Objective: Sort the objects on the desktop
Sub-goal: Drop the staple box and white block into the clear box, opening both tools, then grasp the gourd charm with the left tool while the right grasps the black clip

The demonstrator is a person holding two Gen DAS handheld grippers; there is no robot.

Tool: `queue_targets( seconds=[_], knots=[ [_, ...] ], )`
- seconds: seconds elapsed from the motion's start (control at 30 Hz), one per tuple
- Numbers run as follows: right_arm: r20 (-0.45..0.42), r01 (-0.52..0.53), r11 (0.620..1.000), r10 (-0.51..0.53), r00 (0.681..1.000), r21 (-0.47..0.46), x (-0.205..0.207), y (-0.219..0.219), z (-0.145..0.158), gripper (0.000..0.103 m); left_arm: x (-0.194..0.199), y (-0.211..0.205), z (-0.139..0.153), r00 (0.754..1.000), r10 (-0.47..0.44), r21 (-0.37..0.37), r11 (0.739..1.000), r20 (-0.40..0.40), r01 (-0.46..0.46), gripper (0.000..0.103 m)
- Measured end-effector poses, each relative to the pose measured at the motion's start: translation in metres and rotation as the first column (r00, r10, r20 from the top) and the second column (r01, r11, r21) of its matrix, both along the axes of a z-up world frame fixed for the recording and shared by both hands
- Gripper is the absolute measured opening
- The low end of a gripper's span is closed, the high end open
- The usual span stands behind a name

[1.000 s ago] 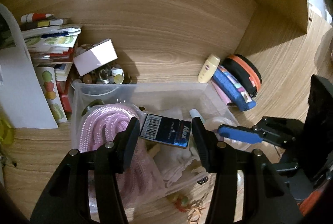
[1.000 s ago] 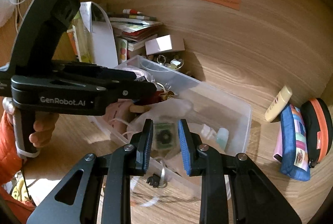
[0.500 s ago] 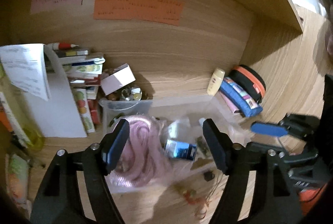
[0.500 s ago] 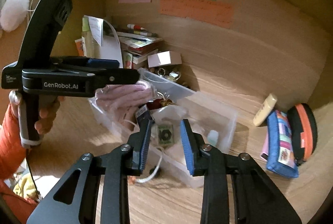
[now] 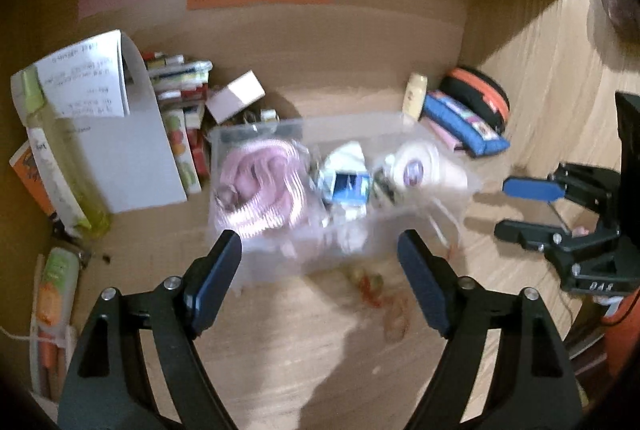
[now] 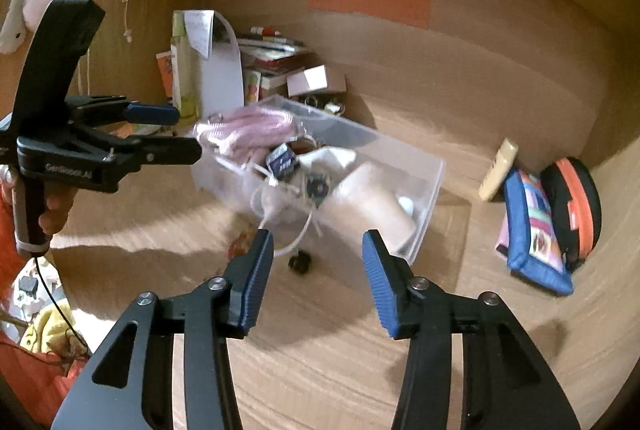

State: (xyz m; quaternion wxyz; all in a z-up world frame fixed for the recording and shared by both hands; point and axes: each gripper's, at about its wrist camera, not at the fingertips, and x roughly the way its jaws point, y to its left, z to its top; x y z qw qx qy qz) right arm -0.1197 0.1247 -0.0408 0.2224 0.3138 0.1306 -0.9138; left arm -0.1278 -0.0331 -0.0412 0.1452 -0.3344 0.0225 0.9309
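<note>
A clear plastic bin (image 5: 256, 128) stands mid-desk, blurred by motion. Inside lie a coil of pink rope (image 5: 260, 182), a blue card pack (image 5: 348, 186), white cloth and a pale round pouch (image 5: 416, 170). My left gripper (image 5: 320, 246) hangs in front of the bin with its jaws opening and nothing between them. My right gripper (image 6: 318, 238) is also back from the bin (image 6: 432, 170), jaws opening and empty. Each gripper shows in the other's view: the left (image 6: 186, 132) beside the pink rope (image 6: 256, 126), the right (image 5: 502, 208) to the right of the bin.
A red-yellow trinket (image 5: 368, 282), a small black item (image 6: 300, 264) and a white cord (image 6: 296, 238) lie before the bin. A blue pencil case (image 5: 464, 126), a black-orange case (image 5: 480, 98) and a cream tube (image 5: 416, 96) sit right. Books, a white box (image 5: 236, 100) and a green bottle (image 5: 60, 166) crowd the left.
Both grippers have drawn back from the bin and their jaws have widened. The blue pack and the small green item, earlier between the fingers, now lie in the bin.
</note>
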Motion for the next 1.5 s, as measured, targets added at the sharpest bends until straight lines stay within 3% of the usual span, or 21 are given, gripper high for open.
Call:
queue_targets(
  seconds=[0.17,0.77,0.93,1.1,1.5],
  knots=[
    [0.043,-0.005,1.000,0.004,0.999,0.017,0.000,0.000,-0.018,0.043,0.002,0.011,-0.016,0.997,-0.052,-0.024,0.998,0.053,0.053,0.069],
    [0.232,0.053,0.997,-0.040,0.972,-0.050,-0.033,-0.007,-0.063,0.034,-0.036,0.043,-0.071,0.963,-0.134,-0.040,0.988,0.232,0.148,0.051],
    [0.246,0.055,0.998,-0.043,0.968,-0.042,-0.040,-0.014,-0.068,0.033,-0.045,0.045,-0.075,0.960,-0.143,-0.028,0.988,0.240,0.154,0.050],
    [0.258,0.059,0.997,-0.046,0.965,-0.041,-0.047,-0.020,-0.071,0.031,-0.048,0.044,-0.079,0.959,-0.147,-0.013,0.988,0.242,0.154,0.035],
    [0.302,0.111,0.993,-0.093,0.949,-0.043,-0.063,-0.026,-0.082,0.028,-0.038,0.026,-0.074,0.960,-0.179,0.065,0.984,0.217,0.169,0.029]
  ],
)
